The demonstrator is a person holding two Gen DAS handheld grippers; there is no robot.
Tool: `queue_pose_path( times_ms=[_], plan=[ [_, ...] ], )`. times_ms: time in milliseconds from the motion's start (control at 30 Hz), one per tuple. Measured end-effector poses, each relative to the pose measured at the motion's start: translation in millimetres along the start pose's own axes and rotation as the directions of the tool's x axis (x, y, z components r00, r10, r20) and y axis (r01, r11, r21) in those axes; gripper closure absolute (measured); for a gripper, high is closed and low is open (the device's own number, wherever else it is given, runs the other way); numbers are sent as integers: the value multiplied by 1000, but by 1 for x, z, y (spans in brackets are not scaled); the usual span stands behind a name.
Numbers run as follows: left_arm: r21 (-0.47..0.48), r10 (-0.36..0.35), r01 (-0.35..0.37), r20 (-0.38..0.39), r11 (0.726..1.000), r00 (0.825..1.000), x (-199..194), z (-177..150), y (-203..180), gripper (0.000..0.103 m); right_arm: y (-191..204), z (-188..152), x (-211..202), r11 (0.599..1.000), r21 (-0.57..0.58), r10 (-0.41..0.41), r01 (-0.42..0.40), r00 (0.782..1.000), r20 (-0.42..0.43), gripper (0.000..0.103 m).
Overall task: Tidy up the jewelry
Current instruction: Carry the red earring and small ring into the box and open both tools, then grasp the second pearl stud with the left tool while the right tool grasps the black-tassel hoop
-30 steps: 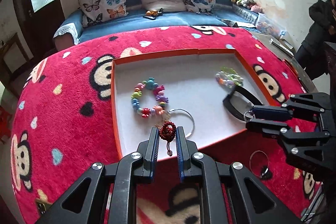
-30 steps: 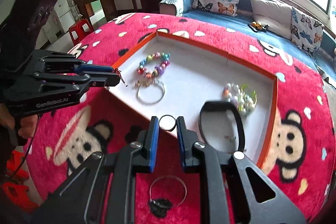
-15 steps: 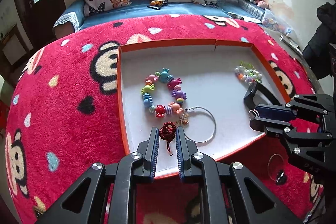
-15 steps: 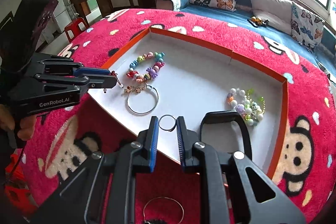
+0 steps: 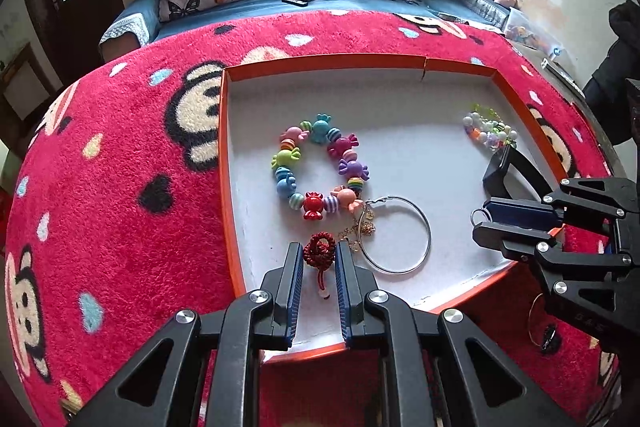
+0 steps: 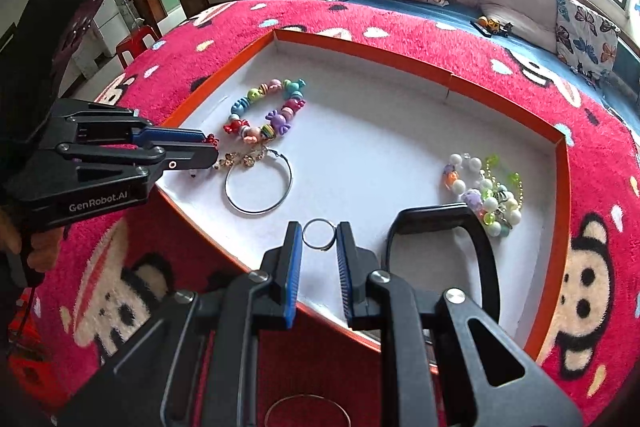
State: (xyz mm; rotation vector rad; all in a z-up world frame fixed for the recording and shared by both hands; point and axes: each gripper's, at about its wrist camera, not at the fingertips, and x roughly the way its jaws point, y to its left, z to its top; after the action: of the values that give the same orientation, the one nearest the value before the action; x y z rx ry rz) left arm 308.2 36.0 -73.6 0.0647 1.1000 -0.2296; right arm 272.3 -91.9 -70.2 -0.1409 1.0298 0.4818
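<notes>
A thin hoop (image 6: 307, 410) on the red blanket is cut off by the picture's lower edge in the right wrist view. The black band's (image 5: 516, 167) near end is hidden behind the right gripper (image 5: 480, 221). Charms (image 6: 244, 158) beside the silver bangle (image 6: 258, 187) are too small to tell.

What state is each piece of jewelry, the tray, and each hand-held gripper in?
Left hand-held gripper: shut on the red beaded charm.
Right hand-held gripper: shut on the small silver ring.
Orange-rimmed tray: open-topped, on red blanket.
Candy bead bracelet: flat in tray.
Large silver hoop: flat in tray.
Pale bead bracelet: heaped in tray.
Black band: in tray.
</notes>
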Motion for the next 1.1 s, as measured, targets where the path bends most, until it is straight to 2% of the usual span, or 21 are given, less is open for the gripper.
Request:
queue_pose_path(
  times_ms=[467, 600, 700, 1100],
  plan=[
    [-32, -33, 32, -15, 999, 999, -1, 1, 9, 83, -2, 1, 4, 1000, 20, 9, -9, 1000, -7, 84],
    [-46, -46, 45, -19, 998, 999, -3, 2, 11, 75, -2, 2, 2, 1000, 23, 10, -10, 1000, -6, 81],
    [-42, -34, 34, -15, 999, 999, -6, 2, 10, 74, -2, 1, -1, 1000, 24, 13, -13, 1000, 0, 73],
    [-6, -1, 1, 12, 1000, 1000, -44, -12, -8, 74, 2, -6, -33, 1000, 7, -5, 5, 1000, 27, 70]
  ],
)
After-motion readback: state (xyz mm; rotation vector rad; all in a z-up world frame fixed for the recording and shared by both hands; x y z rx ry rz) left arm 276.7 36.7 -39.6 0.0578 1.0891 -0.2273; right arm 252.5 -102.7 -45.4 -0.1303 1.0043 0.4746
